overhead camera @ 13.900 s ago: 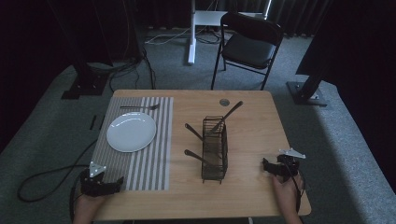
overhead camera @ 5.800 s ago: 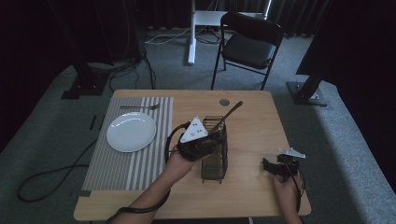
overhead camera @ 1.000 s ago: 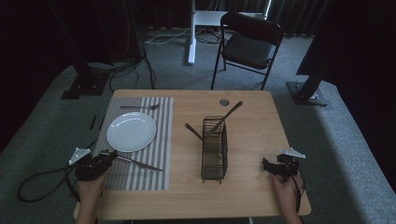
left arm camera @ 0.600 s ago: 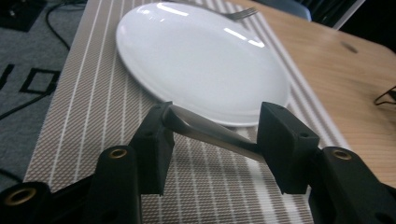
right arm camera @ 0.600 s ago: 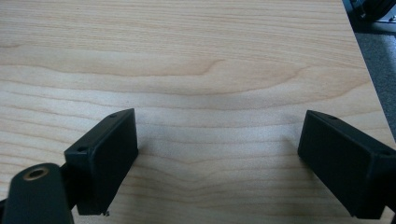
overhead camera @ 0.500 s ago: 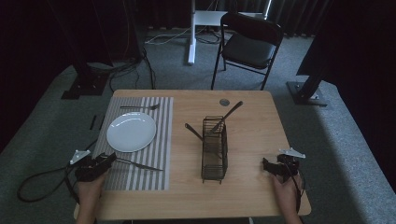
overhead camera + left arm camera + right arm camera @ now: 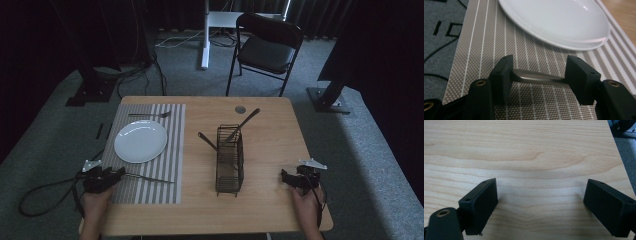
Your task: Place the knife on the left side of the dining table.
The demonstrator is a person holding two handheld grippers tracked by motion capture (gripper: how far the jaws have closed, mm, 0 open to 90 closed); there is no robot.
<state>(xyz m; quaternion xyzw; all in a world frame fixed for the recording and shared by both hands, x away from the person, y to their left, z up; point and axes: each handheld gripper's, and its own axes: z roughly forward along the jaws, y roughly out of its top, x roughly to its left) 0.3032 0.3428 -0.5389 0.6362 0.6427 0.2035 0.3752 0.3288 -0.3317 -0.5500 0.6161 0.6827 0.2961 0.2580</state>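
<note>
Lying flat on the striped placemat, a metal utensil has its handle end between the jaws of the left tool, which stand a little wider than the handle and apparently not pinching it; which kind of utensil it is cannot be told.

Risks, as judged:
- Handle is smooth, thin and tapered; dragged sideways by a withdrawing jaw, it could skid on the mat.
- White plate, glossy and shallow-rimmed, sits just beyond the jaws; a forward nudge could knock it.
- Wire caddy, tall, narrow and open-meshed, holds two leaning utensils and could tip if bumped.

Materials: placemat is woven, beige with pale stripes; worktop is light wood grain; a fork lies beyond the plate.

Right tool rests spread wide over bare wood, gripping nothing.
</note>
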